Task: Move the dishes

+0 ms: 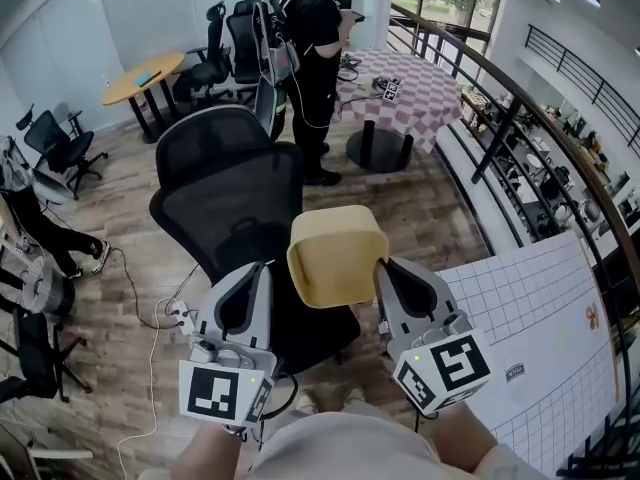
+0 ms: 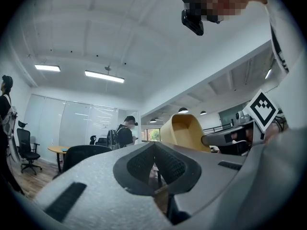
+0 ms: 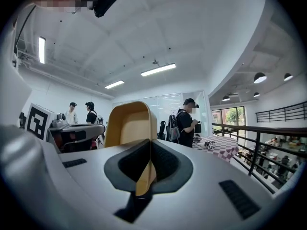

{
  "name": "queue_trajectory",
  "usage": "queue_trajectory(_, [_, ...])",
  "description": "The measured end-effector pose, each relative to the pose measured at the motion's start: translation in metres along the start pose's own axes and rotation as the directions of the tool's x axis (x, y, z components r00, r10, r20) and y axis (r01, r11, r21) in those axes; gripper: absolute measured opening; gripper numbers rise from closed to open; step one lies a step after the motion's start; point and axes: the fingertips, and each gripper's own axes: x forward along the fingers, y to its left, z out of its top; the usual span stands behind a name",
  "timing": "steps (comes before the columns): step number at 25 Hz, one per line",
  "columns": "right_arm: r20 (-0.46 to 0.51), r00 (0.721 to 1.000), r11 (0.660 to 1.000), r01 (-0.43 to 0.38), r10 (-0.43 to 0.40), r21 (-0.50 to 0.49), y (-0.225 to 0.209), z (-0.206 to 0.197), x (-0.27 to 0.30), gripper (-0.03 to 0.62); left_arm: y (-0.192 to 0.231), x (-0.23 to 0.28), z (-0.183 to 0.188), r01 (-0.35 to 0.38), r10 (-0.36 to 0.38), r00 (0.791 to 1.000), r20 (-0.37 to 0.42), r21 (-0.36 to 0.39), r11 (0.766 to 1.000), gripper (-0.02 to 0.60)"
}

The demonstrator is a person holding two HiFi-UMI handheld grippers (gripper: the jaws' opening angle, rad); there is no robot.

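Note:
A yellow square dish (image 1: 336, 254) hangs in the air in front of me, tilted up on edge. My right gripper (image 1: 385, 268) is shut on its right rim. In the right gripper view the dish (image 3: 129, 123) rises just past the jaws, and a thin strip of its yellow rim is pinched in my right gripper (image 3: 150, 152). My left gripper (image 1: 260, 270) is level beside the dish's left side, apart from it, its jaws shut with nothing between them. The left gripper view shows that gripper (image 2: 154, 150) closed and the dish (image 2: 184, 131) off to the right.
A black mesh office chair (image 1: 228, 173) stands right below the dish. A white grid-patterned table (image 1: 545, 338) lies at the right. Farther off are a standing person (image 1: 312, 48), a checkered table (image 1: 415, 86), a round wooden table (image 1: 140, 76) and a railing (image 1: 505, 93).

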Motion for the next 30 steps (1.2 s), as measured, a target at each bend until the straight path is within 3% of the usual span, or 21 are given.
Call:
queue_trajectory(7, [-0.081,0.982,0.985,0.168,-0.170,-0.032,-0.082,-0.015,-0.032,0.025,-0.060,0.052,-0.025,0.158,-0.160,0.986,-0.037,-0.047,0.986,0.012])
queue_trajectory(13, [-0.189,0.921,0.940,0.340,-0.340,-0.034,-0.170,-0.070,-0.093,0.025,-0.142,0.091,-0.083,0.320,-0.324,0.944,-0.060,-0.069,0.945,0.012])
queue_trajectory(21, [-0.366,0.822,0.890,0.454,-0.437,-0.043,-0.270,-0.133,-0.172,0.025,-0.264,0.146,-0.129,0.512,-0.526,0.840,-0.133,-0.124,0.850,0.012])
queue_trajectory(30, [-0.572,0.704,0.872,0.487,-0.421,-0.043,-0.329,-0.225,-0.214,0.025,-0.345,0.181,-0.195,0.622,-0.640,0.737,-0.217,-0.150,0.768,0.012])
